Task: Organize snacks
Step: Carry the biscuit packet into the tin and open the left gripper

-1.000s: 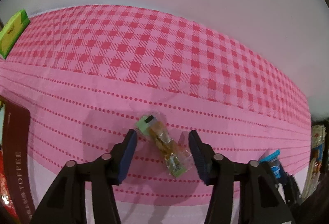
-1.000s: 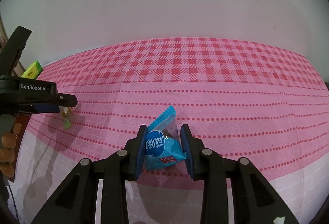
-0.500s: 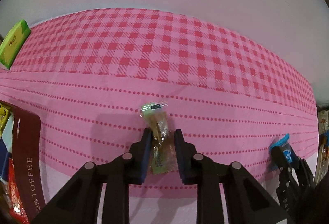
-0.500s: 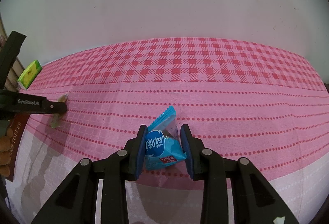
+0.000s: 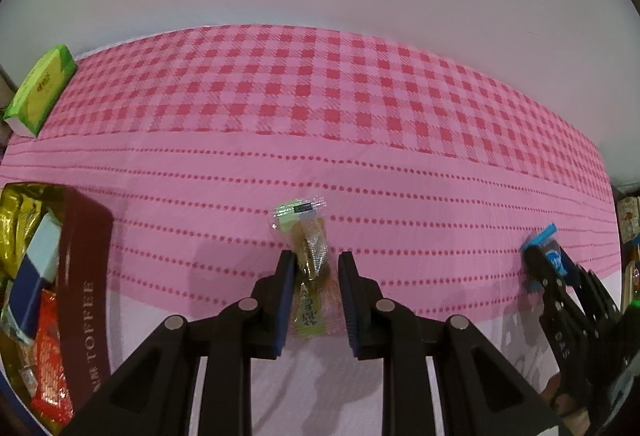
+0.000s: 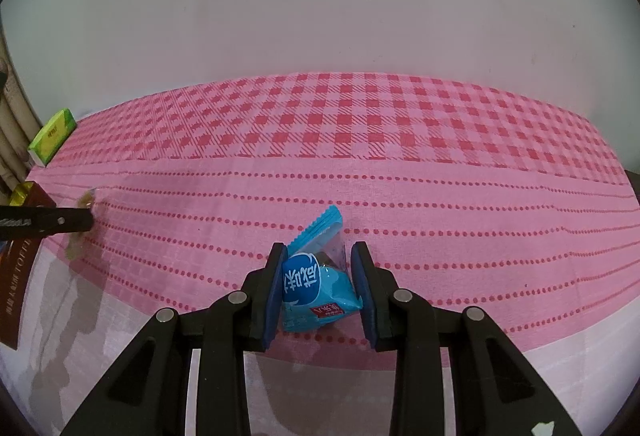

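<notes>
- Left wrist view: left gripper (image 5: pixel 313 268) fingers narrow, clamped on clear candy packet (image 5: pixel 308 256), lifted off pink surface (image 5: pixel 360 139). Thin crinkly wrapper gripped near lower half only; risk of slipping out or swinging during transfer.
- Toffee tin (image 5: pixel 86 288) at left edge, already crowded with snacks; risk of catching the rim or landing beside it on release.
- Right wrist view: right gripper (image 6: pixel 318 276) fingers narrow, pinching blue snack pouch (image 6: pixel 316 288) above surface. Puffy pouch; risk of squeezing out sideways or bursting under pressure.
</notes>
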The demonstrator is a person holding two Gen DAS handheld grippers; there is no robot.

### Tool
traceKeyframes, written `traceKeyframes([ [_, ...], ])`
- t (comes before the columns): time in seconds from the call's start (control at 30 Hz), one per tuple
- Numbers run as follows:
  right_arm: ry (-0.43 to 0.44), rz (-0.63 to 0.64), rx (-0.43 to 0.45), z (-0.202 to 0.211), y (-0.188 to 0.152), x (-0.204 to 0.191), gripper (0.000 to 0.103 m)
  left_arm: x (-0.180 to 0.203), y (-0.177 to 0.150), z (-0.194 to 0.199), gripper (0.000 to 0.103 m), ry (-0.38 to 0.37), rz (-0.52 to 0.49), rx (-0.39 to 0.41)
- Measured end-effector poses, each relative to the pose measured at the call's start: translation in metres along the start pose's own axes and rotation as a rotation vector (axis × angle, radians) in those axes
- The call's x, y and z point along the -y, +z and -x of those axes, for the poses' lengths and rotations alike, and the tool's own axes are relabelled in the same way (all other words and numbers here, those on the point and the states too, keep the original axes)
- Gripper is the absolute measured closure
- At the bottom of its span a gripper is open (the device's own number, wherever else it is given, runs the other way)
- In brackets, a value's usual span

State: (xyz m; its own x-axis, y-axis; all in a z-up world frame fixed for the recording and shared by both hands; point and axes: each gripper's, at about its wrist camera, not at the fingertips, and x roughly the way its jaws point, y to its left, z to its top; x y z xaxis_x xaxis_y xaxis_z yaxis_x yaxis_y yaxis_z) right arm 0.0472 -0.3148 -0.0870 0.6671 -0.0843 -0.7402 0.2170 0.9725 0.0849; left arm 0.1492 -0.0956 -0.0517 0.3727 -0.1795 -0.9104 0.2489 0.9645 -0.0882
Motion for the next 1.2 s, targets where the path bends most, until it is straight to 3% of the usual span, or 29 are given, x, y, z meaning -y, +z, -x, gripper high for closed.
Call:
traceKeyframes([
  [0.23, -0.012, 0.008, -0.002, -0.001, 0.000, -0.003, 0.073, -0.001, -0.015, 0.031, 0.080, 0.023, -0.034, 0.041],
  [0.7, -0.033, 0.032, -0.006, -0.004, 0.001, -0.006, 0.072, -0.039, -0.030, 0.087, 0.080, 0.068, -0.037, 0.098],
  [1.2, -0.052, 0.057, -0.010, -0.005, 0.003, -0.008, 0.072, -0.136, -0.037, 0.132, 0.080, 0.192, 0.036, 0.139],
])
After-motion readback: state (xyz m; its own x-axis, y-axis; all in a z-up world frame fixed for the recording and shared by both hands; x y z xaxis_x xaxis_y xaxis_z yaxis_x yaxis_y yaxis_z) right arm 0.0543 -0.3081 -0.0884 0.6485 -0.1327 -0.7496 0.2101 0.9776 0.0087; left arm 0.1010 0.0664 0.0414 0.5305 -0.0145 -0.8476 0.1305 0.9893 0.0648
